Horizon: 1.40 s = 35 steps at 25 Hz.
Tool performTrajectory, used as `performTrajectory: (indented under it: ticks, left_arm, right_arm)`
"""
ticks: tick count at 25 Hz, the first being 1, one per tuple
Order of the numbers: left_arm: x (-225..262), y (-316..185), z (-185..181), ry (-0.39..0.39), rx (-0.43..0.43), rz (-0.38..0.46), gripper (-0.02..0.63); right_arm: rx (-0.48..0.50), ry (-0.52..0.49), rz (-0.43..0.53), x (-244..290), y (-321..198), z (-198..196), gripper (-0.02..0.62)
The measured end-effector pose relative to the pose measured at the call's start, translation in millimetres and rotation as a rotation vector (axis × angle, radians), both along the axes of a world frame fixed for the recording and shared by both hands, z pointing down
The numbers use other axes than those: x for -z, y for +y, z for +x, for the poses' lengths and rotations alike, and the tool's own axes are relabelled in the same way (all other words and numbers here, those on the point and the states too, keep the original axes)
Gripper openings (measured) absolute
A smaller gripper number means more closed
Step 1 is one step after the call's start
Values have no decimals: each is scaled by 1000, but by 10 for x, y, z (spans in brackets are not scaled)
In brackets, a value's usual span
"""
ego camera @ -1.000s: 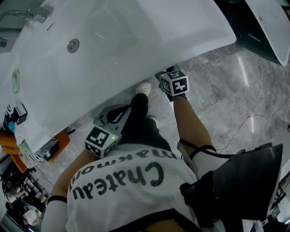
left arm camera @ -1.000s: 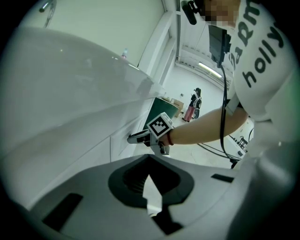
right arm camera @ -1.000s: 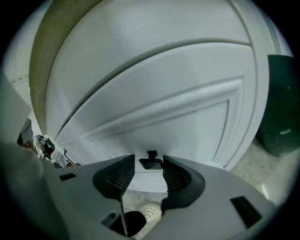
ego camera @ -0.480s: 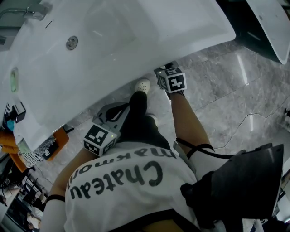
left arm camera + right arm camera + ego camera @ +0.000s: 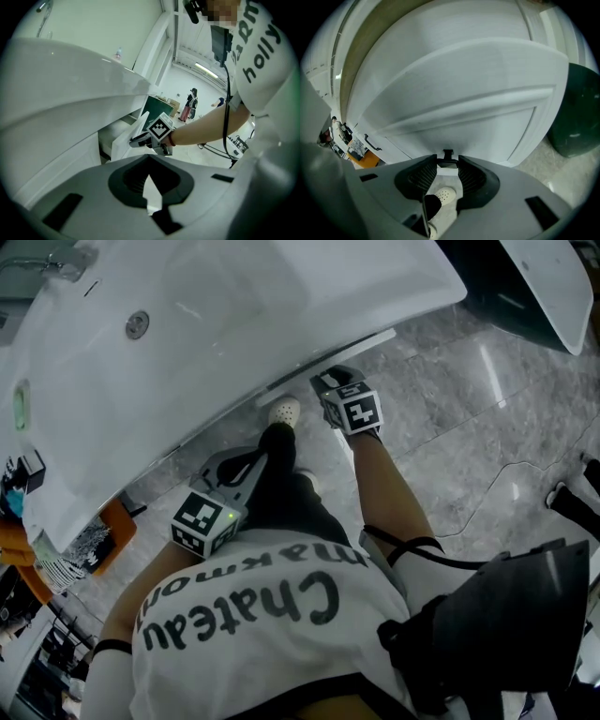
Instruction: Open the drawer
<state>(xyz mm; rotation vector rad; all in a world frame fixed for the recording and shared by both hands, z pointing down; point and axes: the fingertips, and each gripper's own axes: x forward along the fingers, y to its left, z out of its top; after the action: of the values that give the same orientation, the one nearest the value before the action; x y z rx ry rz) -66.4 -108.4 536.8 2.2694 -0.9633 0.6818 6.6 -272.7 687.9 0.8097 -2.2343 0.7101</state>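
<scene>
Head view, counter: a broad glossy white washbasin counter (image 5: 187, 352) fills the far left. The flat-fronted white vanity drawer (image 5: 342, 351) shows as a pale strip poking out from under its near edge.
Head view, right gripper: the right gripper (image 5: 330, 381) reaches far, up to that strip, with its marker cube facing up. It sits there because that is the edge the drawer is drawn from.
Head view, left gripper: the left gripper (image 5: 246, 468) hangs low beside the person's dark trouser leg, well apart from the drawer. It looks parked out of the drawer's path.
Left gripper view, fingers: the dark fingers (image 5: 129, 180) of the left gripper (image 5: 149, 164) are pressed together at the tips with nothing held. Only pale floor shows through the slit below them.
Left gripper view, drawer: the drawer front (image 5: 124, 136) stands out from the white cabinet, with a shadowed gap behind it. The right gripper (image 5: 136, 139) is at its edge.
Right gripper view, fingers: the ribbed fingers (image 5: 423, 177) of the right gripper (image 5: 448, 165) pinch a small dark pull (image 5: 448, 153) low on the drawer front (image 5: 454, 93).
Right gripper view, reason: the hold is square to the panel, so the tug should run along the drawer's travel.
Progress, judged: the drawer is partly open and the pull is in hand.
</scene>
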Motion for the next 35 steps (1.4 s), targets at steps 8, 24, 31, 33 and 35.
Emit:
performTrajectory:
  ticks: [8,24,31,33,35]
  left_arm:
    - [37,65,14,2,21,6,8]
    - [45,122,-7,-18,93,-2,8]
    - [49,176,5,-32,107,6,8]
    - [63,185,20,-33,103,11,8]
    - [73,197,37,-34,100,13,8]
  right_arm:
    - [-10,27,-42,-23,230,156,147]
    - [41,70,-99,-92,464,318,146]
    - [50,78,-108,-66,514,328,145]
    - [49,85,-111,-92,539,350,144]
    - [45,79,-99,-131,541,358,144]
